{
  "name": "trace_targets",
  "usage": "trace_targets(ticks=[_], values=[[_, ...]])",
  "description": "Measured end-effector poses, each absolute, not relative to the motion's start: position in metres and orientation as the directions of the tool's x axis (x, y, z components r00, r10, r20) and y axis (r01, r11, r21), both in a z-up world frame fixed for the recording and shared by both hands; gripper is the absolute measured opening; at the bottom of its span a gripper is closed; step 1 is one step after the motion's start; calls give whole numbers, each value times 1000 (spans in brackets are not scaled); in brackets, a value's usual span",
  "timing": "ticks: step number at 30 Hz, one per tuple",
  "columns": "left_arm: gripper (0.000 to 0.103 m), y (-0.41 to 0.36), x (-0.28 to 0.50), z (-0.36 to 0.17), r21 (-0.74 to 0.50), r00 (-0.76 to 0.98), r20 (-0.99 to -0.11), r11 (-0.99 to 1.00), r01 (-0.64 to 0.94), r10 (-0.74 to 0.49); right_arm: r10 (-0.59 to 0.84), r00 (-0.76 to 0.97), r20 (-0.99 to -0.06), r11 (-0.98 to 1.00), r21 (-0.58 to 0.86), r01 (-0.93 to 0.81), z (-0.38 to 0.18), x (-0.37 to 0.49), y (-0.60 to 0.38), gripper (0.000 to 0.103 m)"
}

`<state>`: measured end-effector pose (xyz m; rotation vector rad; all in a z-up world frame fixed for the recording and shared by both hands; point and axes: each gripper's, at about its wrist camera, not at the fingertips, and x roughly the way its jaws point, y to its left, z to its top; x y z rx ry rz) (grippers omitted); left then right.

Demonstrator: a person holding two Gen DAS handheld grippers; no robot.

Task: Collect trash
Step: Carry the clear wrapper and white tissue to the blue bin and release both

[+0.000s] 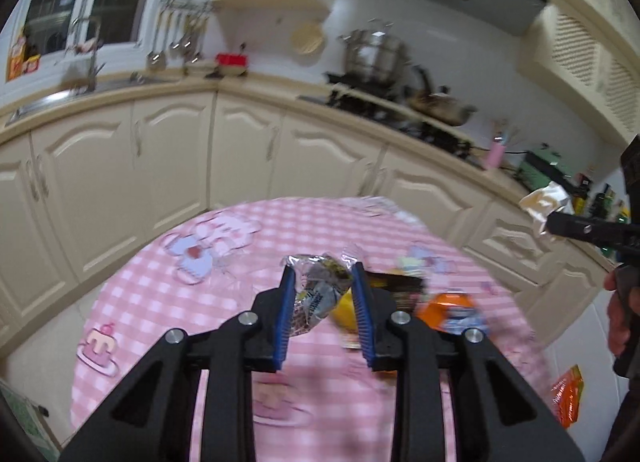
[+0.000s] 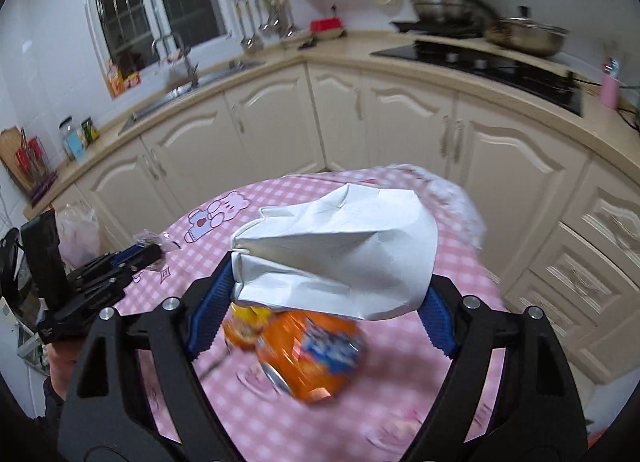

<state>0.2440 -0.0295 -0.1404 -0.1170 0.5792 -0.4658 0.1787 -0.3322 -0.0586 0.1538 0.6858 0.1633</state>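
My left gripper [image 1: 323, 274] is shut on a crinkled silver and black snack wrapper [image 1: 318, 294], held above the round table with the pink checked cloth [image 1: 160, 302]. My right gripper [image 2: 320, 274] is shut on a crumpled white paper [image 2: 340, 250] and holds it above the table. Under it lies a crushed orange soda can [image 2: 316, 358] beside a yellow-orange wrapper [image 2: 244, 326]. The can [image 1: 454, 312], a yellow wrapper [image 1: 346, 310] and a dark packet [image 1: 400, 288] show in the left wrist view. The right gripper with its paper [image 1: 546, 201] shows at the right there; the left gripper [image 2: 150, 252] shows at the left of the right wrist view.
Cream kitchen cabinets [image 1: 248, 157] and a counter curve behind the table, with a sink [image 2: 188, 85], a stove with pots [image 2: 480, 57] and a pink cup [image 1: 496, 153]. An orange packet [image 1: 568, 398] lies on the floor at right. A plastic bag [image 2: 78, 238] sits at the left.
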Motion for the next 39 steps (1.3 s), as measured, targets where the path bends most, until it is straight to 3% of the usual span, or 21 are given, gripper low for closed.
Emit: trace_targets(ticks=[11, 20, 28, 39], values=[[27, -140, 154, -103, -246, 629, -421, 750, 614, -653, 36, 804, -593, 966, 226, 124, -80, 56, -456, 81], [27, -264, 102, -122, -288, 416, -457, 573, 767, -786, -67, 761, -645, 903, 285, 321, -134, -18, -548, 81], [27, -383, 71, -191, -330, 226, -584, 482, 812, -780, -43, 679, -733, 782, 398, 479, -232, -55, -622, 81], [28, -509, 93, -341, -396, 15, -793, 534, 747, -609, 135, 571, -810, 574, 533, 621, -388, -52, -690, 81]])
